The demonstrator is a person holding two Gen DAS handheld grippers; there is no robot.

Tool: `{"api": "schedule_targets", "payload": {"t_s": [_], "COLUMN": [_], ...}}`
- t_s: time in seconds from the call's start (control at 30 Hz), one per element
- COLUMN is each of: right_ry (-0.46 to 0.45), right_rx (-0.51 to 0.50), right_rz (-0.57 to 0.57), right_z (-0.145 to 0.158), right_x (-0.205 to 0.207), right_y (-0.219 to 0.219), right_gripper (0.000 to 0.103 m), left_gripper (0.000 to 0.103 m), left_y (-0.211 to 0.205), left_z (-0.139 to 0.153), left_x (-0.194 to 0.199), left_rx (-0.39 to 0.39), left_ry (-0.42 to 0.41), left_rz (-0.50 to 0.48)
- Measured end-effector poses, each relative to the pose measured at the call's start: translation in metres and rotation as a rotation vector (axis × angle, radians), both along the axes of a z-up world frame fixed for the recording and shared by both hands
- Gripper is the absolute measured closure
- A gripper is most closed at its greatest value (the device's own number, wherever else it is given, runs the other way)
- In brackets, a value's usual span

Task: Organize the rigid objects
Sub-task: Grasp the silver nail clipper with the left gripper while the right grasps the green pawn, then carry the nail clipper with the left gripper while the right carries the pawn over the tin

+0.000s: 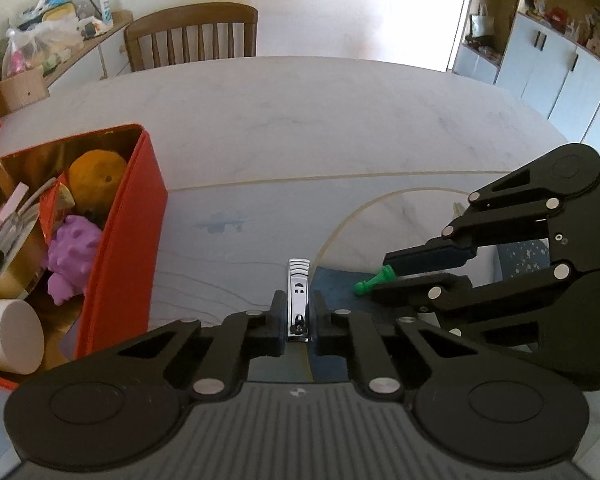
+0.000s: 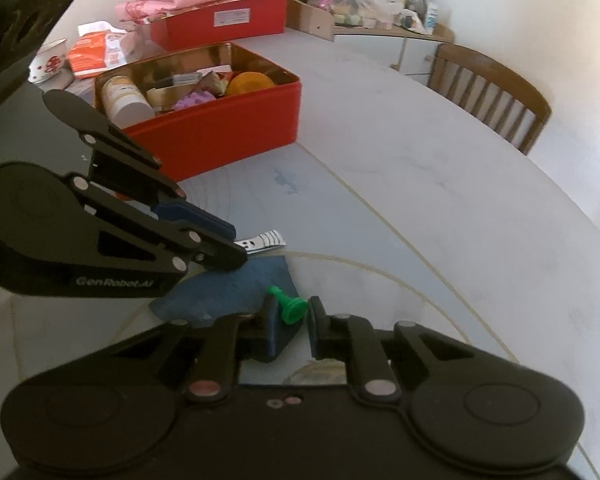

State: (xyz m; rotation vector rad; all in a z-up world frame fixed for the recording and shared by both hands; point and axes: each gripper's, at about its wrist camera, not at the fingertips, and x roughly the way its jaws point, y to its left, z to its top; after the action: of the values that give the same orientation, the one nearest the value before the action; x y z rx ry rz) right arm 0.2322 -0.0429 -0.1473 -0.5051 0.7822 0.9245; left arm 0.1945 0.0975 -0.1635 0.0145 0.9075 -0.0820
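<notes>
Wooden chair [image 1: 192, 36] behind the pale table [image 1: 340, 120], white cabinets [image 1: 560, 72], cluttered side shelf [image 1: 72, 44].

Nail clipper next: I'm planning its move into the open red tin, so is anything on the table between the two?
Nothing visible. The left gripper is shut on the nail clipper, and only bare table lies between it and the red tin. The tin's wall stands above the table, so the clipper probably has to go over it.

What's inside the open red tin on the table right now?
The red tin holds an orange fruit, a purple knobbly toy, a white-capped bottle, a red packet and some small boxes. Whatever lies beneath them is covered.
</notes>
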Motion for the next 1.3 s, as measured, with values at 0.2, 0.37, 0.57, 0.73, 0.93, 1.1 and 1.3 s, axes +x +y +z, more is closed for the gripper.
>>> {"api": "schedule_targets", "payload": {"t_s": [0.2,0.37,0.57,0.73,0.93,1.1,1.3], "right_ry": [0.026,0.047,0.075,0.098,0.111,0.089,0.041], "right_rx": [0.023,0.05,0.093,0.115,0.13,0.146,0.158], "right_rz": [-0.124,-0.199,-0.244,-0.265,-0.289,-0.286,-0.279], "right_z": [0.007,0.018,0.032,0.039,0.047,0.061,0.08], "right_x": [-0.009,-0.021,-0.042,-0.056,-0.07,-0.077,-0.076], "right_y": [-0.013,-0.023,-0.032,-0.032,-0.027,-0.016,0.005], "right_gripper": [0.089,0.089,0.089,0.089,0.089,0.089,0.089], "left_gripper": [0.092,0.092,0.092,0.093,0.093,0.093,0.093], "left_y": [0.001,0.003,0.011,0.019,0.032,0.043,0.058], "left_z": [0.003,0.009,0.018,0.028,0.04,0.058,0.084], "left_x": [-0.003,-0.011,-0.028,-0.041,-0.053,-0.062,-0.068], "left_rx": [-0.013,-0.03,-0.075,-0.119,-0.15,-0.157,-0.158], "left_ry": [0.003,0.006,0.023,0.034,0.042,0.01,-0.054], "left_rz": [0.011,0.01,0.008,0.012,0.025,0.025,0.014]}}
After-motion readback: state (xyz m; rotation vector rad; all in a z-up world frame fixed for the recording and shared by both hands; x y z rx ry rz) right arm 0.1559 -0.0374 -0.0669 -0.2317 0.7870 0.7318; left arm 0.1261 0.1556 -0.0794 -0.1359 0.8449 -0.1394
